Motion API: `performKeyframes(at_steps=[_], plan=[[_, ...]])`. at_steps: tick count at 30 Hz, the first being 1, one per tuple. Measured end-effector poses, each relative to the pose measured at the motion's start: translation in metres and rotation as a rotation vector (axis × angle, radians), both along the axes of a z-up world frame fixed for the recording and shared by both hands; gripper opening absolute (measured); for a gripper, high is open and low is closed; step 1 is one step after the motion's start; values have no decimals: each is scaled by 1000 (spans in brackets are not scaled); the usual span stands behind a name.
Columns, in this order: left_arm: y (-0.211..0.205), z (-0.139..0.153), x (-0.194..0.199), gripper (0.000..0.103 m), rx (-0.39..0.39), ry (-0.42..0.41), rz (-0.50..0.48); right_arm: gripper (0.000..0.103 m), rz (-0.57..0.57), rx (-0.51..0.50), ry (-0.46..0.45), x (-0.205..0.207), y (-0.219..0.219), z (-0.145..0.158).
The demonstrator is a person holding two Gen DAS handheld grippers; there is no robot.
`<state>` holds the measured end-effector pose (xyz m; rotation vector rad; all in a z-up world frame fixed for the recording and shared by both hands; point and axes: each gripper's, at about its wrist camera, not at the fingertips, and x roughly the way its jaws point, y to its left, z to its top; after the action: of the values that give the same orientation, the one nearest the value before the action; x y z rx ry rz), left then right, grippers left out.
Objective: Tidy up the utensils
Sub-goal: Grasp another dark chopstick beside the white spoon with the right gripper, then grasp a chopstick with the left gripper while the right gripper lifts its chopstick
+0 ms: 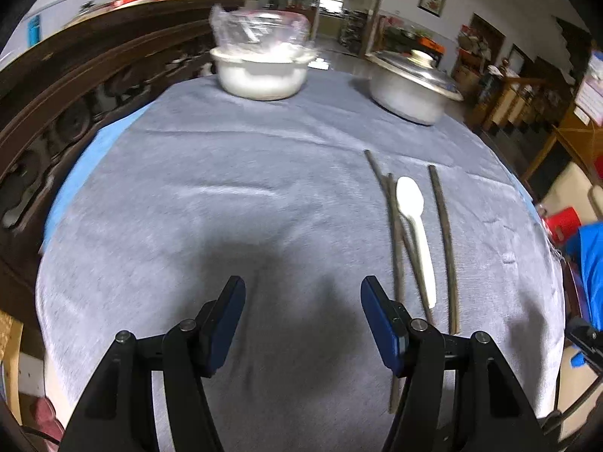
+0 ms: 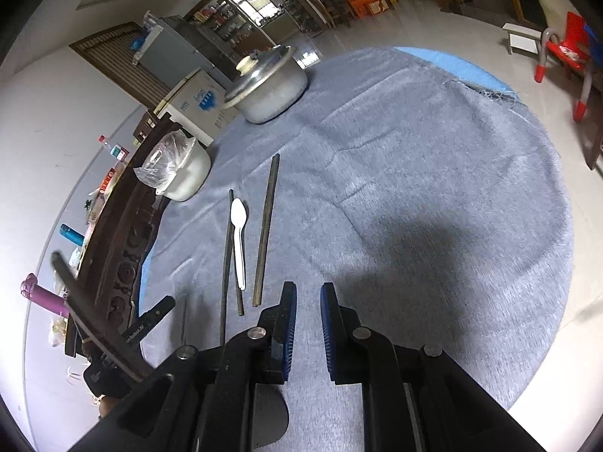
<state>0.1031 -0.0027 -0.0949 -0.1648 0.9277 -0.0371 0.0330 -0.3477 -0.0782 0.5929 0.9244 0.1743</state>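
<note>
So, nearest first: left gripper (image 1: 303, 293) sits at the bottom centre of its own view, jaws well apart, nothing between them, only grey tablecloth (image 1: 226, 196) below. Right gripper (image 2: 308, 301) at the bottom centre of its view, jaws nearly closed with a narrow gap, nothing held.

Utensils lie just right of the left gripper in the left wrist view, and just left of the right gripper in the right wrist view, so they sit between the two tools. White plastic spoon (image 1: 416, 233) lies flat, long axis running near to far, bowl at the far end, handle tip toward the cameras. Dark chopsticks flank it, roughly parallel to it. Right chopstick (image 1: 444, 248) lies alone and apart from the spoon. Left chopsticks (image 1: 395, 248) cross or overlap each other, and one touches or runs under the spoon handle. Count is unclear: at least three sticks, possibly four.

Progress, my read: the items are roughly lined up on one axis, but the chopsticks are not paired and the spoon sits between them. Neither tool is holding anything, so the sorting appears barely begun. Left to do: pair the chopsticks and set the spoon apart.

Further back: white pot with plastic bag (image 1: 260, 67) at upper centre, lidded metal pot (image 1: 410, 86) at upper right, both well apart from the utensils. Dark carved wooden furniture (image 1: 75, 94) beyond the table at left.
</note>
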Motion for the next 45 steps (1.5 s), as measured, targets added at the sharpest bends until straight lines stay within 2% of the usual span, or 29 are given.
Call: performKeyframes(at_steps=[5, 9, 12, 15, 23, 28, 30, 33, 39, 42, 45], plan=[[-20, -8, 26, 65, 23, 20, -85, 15, 47, -1, 17, 40, 0, -4], [-34, -16, 45, 65, 23, 51, -133, 15, 104, -41, 31, 89, 13, -6], [-43, -21, 55, 65, 28, 70, -161, 15, 148, -26, 42, 124, 24, -10], [-48, -26, 59, 65, 43, 77, -178, 15, 178, -3, 47, 159, 38, -16], [-49, -34, 74, 65, 46, 97, -176, 15, 215, -83, 92, 227, 82, -40], [-46, -34, 82, 65, 45, 101, -162, 15, 221, -222, 106, 243, 106, -49], [-46, -34, 84, 65, 28, 106, -167, 16, 229, -250, 118, 245, 109, -54], [-49, -32, 82, 65, -2, 101, -187, 16, 242, -293, 87, 244, 111, -54], [-47, -35, 86, 65, 43, 95, -167, 16, 227, -354, 106, 243, 106, -53], [-40, -37, 89, 65, 82, 99, -153, 16, 212, -332, 122, 243, 95, -53], [-34, -39, 91, 65, 156, 94, -143, 16, 190, -295, 137, 242, 81, -54]])
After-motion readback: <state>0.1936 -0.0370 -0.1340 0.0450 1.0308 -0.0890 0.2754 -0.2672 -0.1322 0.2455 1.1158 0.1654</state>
